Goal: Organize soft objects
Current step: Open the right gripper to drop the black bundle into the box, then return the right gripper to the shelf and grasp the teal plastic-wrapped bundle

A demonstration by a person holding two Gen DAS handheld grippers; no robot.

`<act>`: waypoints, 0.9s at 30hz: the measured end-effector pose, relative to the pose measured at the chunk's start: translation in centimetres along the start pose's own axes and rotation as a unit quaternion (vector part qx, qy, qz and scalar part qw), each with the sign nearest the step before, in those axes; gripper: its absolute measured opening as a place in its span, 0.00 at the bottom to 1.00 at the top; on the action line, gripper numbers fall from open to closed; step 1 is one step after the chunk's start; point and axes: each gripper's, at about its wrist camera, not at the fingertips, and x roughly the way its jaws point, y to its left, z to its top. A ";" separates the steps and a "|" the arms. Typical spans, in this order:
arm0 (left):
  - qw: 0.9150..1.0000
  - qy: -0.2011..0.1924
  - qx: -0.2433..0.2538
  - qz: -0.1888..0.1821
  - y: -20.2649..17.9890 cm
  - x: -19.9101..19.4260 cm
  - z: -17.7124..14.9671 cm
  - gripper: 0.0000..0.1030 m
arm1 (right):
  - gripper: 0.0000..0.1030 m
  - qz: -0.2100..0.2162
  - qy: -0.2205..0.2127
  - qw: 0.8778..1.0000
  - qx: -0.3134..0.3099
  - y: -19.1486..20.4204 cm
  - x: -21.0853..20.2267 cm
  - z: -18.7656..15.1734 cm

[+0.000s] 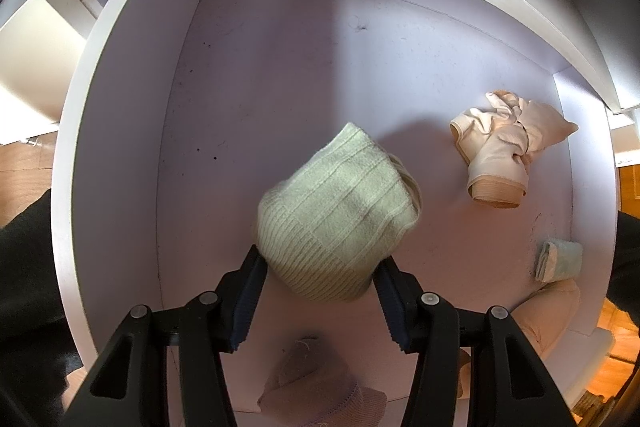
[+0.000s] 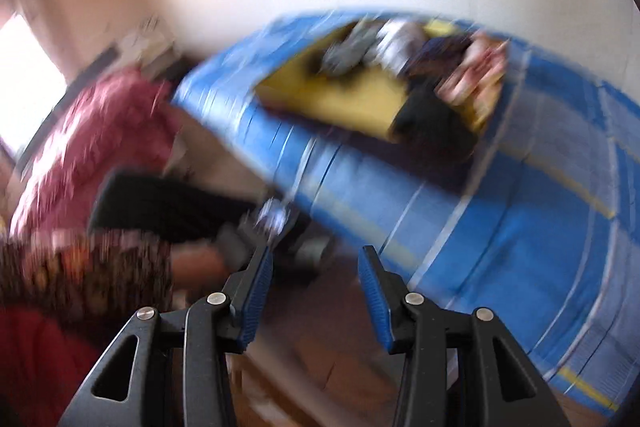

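A rolled pale green ribbed knit bundle (image 1: 340, 215) hangs just above the white floor of an open drawer (image 1: 116, 147). My left gripper (image 1: 320, 259) points straight down, shut on the bundle's near end with a pad pressed into each side. In the right wrist view, which is smeared by motion, my right gripper (image 2: 316, 253) stands open with nothing between its blue pads (image 2: 256, 299). Beyond it on a blue bedcover (image 2: 500, 247) sits a yellow box (image 2: 360, 99) holding several mixed soft items.
In the drawer lie a crumpled beige cloth (image 1: 508, 151) at the right, a small folded mint piece (image 1: 558, 261) and a beige roll (image 1: 556, 311) near the right wall. A pinkish knit item (image 1: 320, 387) shows below the fingers. A black sleeve (image 2: 168, 207) and red patterned fabric (image 2: 92, 147) are on the left.
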 end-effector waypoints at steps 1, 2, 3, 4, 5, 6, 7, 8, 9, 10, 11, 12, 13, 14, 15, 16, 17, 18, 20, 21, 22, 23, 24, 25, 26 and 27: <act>1.000 0.000 0.001 0.001 0.0 0.0 0.0 0.53 | 0.43 -0.004 0.029 0.999 -0.019 0.9 1.2 -1.1; 1.000 0.000 0.001 0.002 0.0 0.0 -0.1 0.53 | 0.43 -0.015 0.060 0.997 -0.041 1.5 2.4 -2.1; 1.000 0.001 0.000 0.002 0.0 0.0 -0.1 0.53 | 0.42 -0.026 0.093 0.994 -0.058 2.1 3.8 -2.9; 1.000 0.001 -0.001 0.002 0.0 0.1 -0.1 0.53 | 0.41 -0.049 0.140 0.986 -0.074 2.3 5.8 -3.9; 1.000 0.001 -0.001 0.002 0.0 0.1 -0.1 0.53 | 0.41 -0.077 0.184 0.977 -0.078 2.1 7.8 -4.9; 1.000 0.001 -0.002 0.003 0.0 0.2 -0.2 0.53 | 0.39 -0.093 0.217 0.969 -0.074 1.7 9.3 -5.6; 1.000 0.002 -0.002 0.003 0.0 0.2 -0.2 0.53 | 0.39 -0.106 0.250 0.960 -0.063 1.0 11.0 -6.4; 1.000 0.002 -0.003 0.003 0.1 0.3 -0.2 0.53 | 0.38 -0.122 0.277 0.951 -0.057 0.4 12.6 -7.2; 1.000 0.002 -0.003 0.002 0.1 0.3 -0.2 0.53 | 0.38 -0.134 0.297 0.943 -0.062 -0.1 14.0 -7.8; 1.000 0.003 -0.004 0.002 0.1 0.3 -0.2 0.53 | 0.38 -0.139 0.319 0.935 -0.067 -0.6 15.4 -8.5; 1.000 0.003 -0.004 0.002 0.0 0.3 -0.2 0.53 | 0.38 -0.146 0.347 0.924 -0.071 -1.1 16.9 -9.3; 1.000 0.003 -0.004 0.003 -0.1 0.3 -0.1 0.53 | 0.38 -0.161 0.369 0.912 -0.078 -1.5 18.3 -10.0; 1.000 0.003 -0.003 0.003 -0.1 0.3 -0.1 0.53 | 0.38 -0.170 0.383 0.904 -0.083 -1.8 19.3 -10.5; 1.000 0.003 -0.003 0.003 -0.1 0.3 -0.1 0.53 | 0.38 -0.173 0.398 0.897 -0.082 -2.1 20.4 -11.0; 1.000 0.003 -0.003 0.002 -0.1 0.3 -0.1 0.53 | 0.38 -0.173 0.399 0.897 -0.079 -2.4 20.9 -11.1; 1.000 0.003 -0.003 0.002 -0.1 0.4 -0.1 0.53 | 0.38 -0.178 0.395 0.898 -0.077 -2.7 21.4 -11.2; 1.000 0.003 -0.003 0.002 -0.1 0.4 -0.1 0.53 | 0.38 -0.186 0.395 0.897 -0.068 -3.3 21.9 -11.2; 1.000 0.003 -0.003 0.003 -0.1 0.4 -0.1 0.53 | 0.38 -0.192 0.396 0.896 -0.059 -3.9 22.3 -11.2; 1.000 0.004 -0.003 0.003 -0.1 0.5 -0.1 0.53 | 0.38 -0.203 0.392 0.896 -0.043 -5.2 22.8 -11.2; 1.000 0.006 -0.002 0.004 -0.2 0.6 -0.1 0.52 | 0.38 -0.205 0.392 0.896 -0.039 -5.6 22.9 -11.3; 1.000 0.008 -0.001 0.006 -0.3 0.7 -0.1 0.52 | 0.38 -0.205 0.396 0.895 -0.034 -6.1 23.2 -11.4; 1.000 0.008 0.000 0.007 -0.3 0.8 -0.1 0.52 | 0.38 -0.203 0.399 0.894 -0.028 -6.5 23.4 -11.6; 1.000 0.009 0.001 0.007 -0.2 0.8 -0.1 0.52 | 0.38 -0.198 0.401 0.894 -0.022 -6.9 23.5 -11.7; 1.000 0.008 0.000 0.007 -0.2 0.8 -0.1 0.52 | 0.38 -0.190 0.405 0.894 -0.014 -7.2 23.8 -11.9; 1.000 0.009 0.000 0.007 -0.2 0.8 -0.1 0.52 | 0.38 -0.185 0.409 0.894 -0.008 -7.4 23.9 -12.0; 1.000 0.009 -0.001 0.006 -0.3 0.8 -0.1 0.52 | 0.38 -0.183 0.411 0.893 -0.006 -7.5 24.1 -12.3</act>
